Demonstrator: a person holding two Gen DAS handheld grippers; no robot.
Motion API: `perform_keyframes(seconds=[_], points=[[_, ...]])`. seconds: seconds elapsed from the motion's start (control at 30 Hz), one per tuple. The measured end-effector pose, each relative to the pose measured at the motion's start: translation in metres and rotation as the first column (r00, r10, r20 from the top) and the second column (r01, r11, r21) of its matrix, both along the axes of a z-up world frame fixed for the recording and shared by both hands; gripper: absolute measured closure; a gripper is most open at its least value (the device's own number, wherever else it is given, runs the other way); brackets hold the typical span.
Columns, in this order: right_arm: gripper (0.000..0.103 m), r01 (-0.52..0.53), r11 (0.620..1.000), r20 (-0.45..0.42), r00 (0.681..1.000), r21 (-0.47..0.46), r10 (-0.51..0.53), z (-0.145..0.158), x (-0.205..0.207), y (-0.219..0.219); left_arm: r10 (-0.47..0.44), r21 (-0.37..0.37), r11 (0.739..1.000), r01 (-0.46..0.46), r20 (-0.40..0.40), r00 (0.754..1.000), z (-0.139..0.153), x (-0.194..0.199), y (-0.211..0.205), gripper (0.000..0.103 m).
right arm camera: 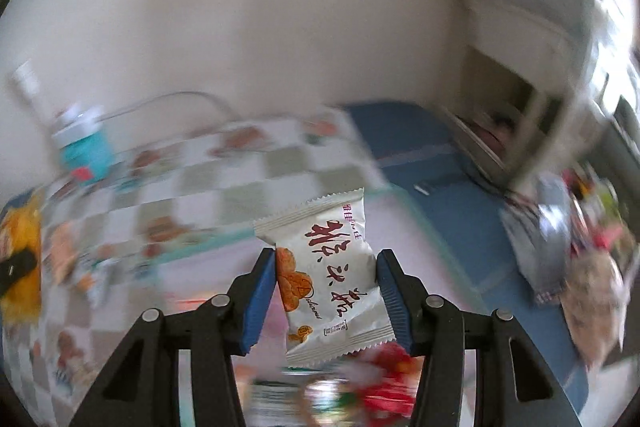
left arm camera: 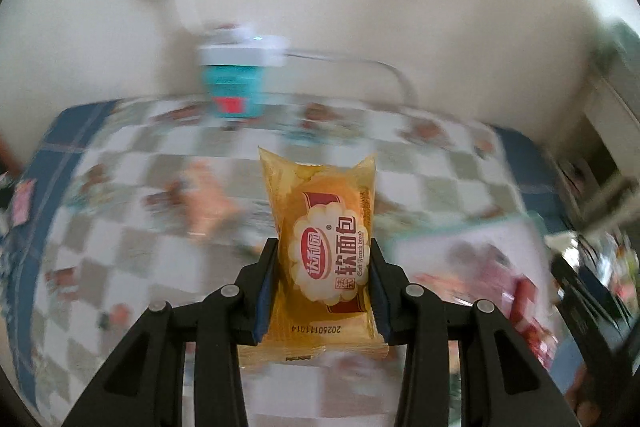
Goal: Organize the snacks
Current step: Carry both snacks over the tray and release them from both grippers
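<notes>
Checkered cloth in white, grey and blue covers the bench, and a pale wall rises behind it; a teal tub stands at the far edge, all of it smeared with motion blur.

I have both tools loaded. My left tool is clamped narrow on a yellow bread packet, which stands upright between the pads with its long axis running away from me along the fingers and its crimped top well past the tips. My right tool holds a white pastry packet at a wider setting; that one sits tilted, its top leaning to the right, and both pads press its sides.

Both packets hang above the cloth rather than lying on it. From the right wrist view I can see a heap of mixed wrappers off to the right, and more red wrappers blur just below the right tool.

Where each packet should go I cannot tell; no sorted group reads clearly through the blur. I judge the carry is under way, and since each packet's length points forward, lowering it far end first should lay it flat.
</notes>
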State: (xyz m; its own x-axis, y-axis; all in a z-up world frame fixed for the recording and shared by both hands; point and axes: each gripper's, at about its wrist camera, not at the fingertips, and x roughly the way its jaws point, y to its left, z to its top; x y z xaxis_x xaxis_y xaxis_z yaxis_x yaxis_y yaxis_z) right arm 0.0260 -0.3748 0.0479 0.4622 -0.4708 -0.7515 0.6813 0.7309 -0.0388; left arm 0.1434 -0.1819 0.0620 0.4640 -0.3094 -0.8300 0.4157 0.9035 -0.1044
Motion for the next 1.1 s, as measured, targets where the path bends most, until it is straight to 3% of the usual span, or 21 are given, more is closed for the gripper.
perform_keyframes(seconds=[0.13,0.4,0.47,0.53,0.57,0.73,0.8,0.87,1.0,1.1], points=[[0.049,0.134,0.99,-0.039,0.99,0.042,-0.133,-0.017,-0.025,-0.041,-0.125,0.013,0.992,0.125,-0.027,0.992,-0.013,-0.027,-0.051,0.061],[0.048,0.18,0.976,-0.046,0.983,0.124,-0.176,-0.041,-0.044,-0.065,-0.268,0.038,0.962,0.272,-0.091,0.959,-0.047,-0.063,-0.106,0.06],[0.047,0.185,0.973,-0.045,0.983,0.137,-0.18,-0.045,-0.045,-0.069,-0.272,0.042,0.96,0.277,-0.1,0.957,-0.051,-0.063,-0.108,0.056],[0.041,0.181,0.972,-0.044,0.983,0.148,-0.177,-0.047,-0.045,-0.07,-0.263,0.036,0.963,0.267,-0.099,0.96,-0.05,-0.059,-0.104,0.037],[0.036,0.18,0.972,-0.044,0.984,0.151,-0.175,-0.048,-0.046,-0.071,-0.251,0.024,0.967,0.255,-0.097,0.963,-0.047,-0.056,-0.099,0.034],[0.031,0.178,0.972,-0.054,0.984,0.156,-0.172,-0.05,-0.043,-0.068,-0.174,-0.016,0.985,0.174,-0.104,0.979,-0.04,-0.031,-0.071,0.029],[0.027,0.162,0.975,-0.053,0.986,0.151,-0.156,-0.048,-0.039,-0.063,-0.105,-0.021,0.994,0.103,-0.115,0.988,-0.042,-0.012,-0.05,0.02],[0.017,0.143,0.98,-0.056,0.989,0.141,-0.136,-0.047,-0.034,-0.057,-0.013,-0.004,1.0,0.013,-0.117,0.993,-0.046,0.007,-0.026,0.017],[0.008,0.09,0.989,-0.062,0.995,0.117,-0.083,-0.044,-0.016,-0.038,0.184,0.048,0.983,-0.179,-0.116,0.976,-0.054,0.041,0.034,0.01],[0.0,0.053,0.994,-0.067,0.997,0.093,-0.047,-0.043,-0.003,-0.022,0.296,0.07,0.955,-0.29,-0.107,0.949,-0.058,0.057,0.074,0.01]])
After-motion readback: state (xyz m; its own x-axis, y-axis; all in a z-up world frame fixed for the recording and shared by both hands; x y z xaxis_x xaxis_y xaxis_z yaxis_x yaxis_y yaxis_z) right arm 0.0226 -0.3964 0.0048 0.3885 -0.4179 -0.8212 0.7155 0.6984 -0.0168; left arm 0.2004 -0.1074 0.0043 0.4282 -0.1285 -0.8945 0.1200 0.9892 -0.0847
